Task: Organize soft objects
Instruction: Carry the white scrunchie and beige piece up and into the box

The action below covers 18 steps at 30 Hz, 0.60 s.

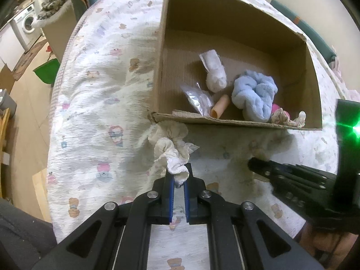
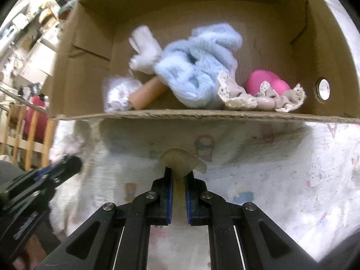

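Observation:
A cardboard box lies on the bed. In it are a fluffy blue scrunchie, a white soft toy, a peach tube, a clear bag, a lace scrunchie and a pink thing. My left gripper is shut on a white scrunchie just in front of the box's near wall. My right gripper is shut on a pale translucent soft piece, held before the box. The blue scrunchie shows there too.
The bed has a printed white quilt. Its left edge drops to a wooden floor with a green thing. The right gripper body shows at the right in the left wrist view; the left gripper shows at the left in the right wrist view.

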Motion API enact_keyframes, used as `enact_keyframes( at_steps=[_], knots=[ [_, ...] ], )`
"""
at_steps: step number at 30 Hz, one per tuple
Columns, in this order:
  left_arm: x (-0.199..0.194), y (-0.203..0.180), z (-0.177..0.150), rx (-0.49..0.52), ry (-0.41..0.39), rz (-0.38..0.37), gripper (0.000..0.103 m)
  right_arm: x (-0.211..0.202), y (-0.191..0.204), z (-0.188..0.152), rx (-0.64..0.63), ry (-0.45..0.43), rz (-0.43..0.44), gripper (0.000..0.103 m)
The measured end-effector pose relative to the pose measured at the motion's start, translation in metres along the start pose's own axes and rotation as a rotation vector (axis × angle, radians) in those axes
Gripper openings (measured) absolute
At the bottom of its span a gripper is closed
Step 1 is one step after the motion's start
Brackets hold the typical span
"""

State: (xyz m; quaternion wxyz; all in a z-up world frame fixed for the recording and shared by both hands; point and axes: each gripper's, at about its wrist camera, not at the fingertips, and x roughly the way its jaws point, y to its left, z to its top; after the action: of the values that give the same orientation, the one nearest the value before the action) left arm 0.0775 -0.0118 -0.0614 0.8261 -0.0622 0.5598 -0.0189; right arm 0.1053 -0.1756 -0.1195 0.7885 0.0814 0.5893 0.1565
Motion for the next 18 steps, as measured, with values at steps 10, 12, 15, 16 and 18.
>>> enact_keyframes(
  at_steps=[10,12,15,16,18],
  knots=[
    [-0.028,0.007,-0.011,-0.011,-0.078,0.011,0.007,-0.065,-0.018,-0.014,0.023,-0.114,0.112,0.011],
    [-0.036,0.005,-0.014,0.001,-0.102,0.015,0.007,-0.074,-0.013,-0.012,0.021,-0.130,0.123,0.011],
    [-0.044,-0.001,-0.019,0.034,-0.125,0.017,0.007,-0.087,-0.013,-0.016,0.016,-0.168,0.134,0.011],
    [-0.045,-0.003,-0.021,0.043,-0.122,0.002,0.007,-0.087,-0.012,-0.020,0.017,-0.179,0.136,0.011],
    [-0.049,-0.004,-0.024,0.039,-0.118,-0.033,0.007,-0.096,-0.010,-0.024,0.021,-0.203,0.158,0.011]
  ],
)
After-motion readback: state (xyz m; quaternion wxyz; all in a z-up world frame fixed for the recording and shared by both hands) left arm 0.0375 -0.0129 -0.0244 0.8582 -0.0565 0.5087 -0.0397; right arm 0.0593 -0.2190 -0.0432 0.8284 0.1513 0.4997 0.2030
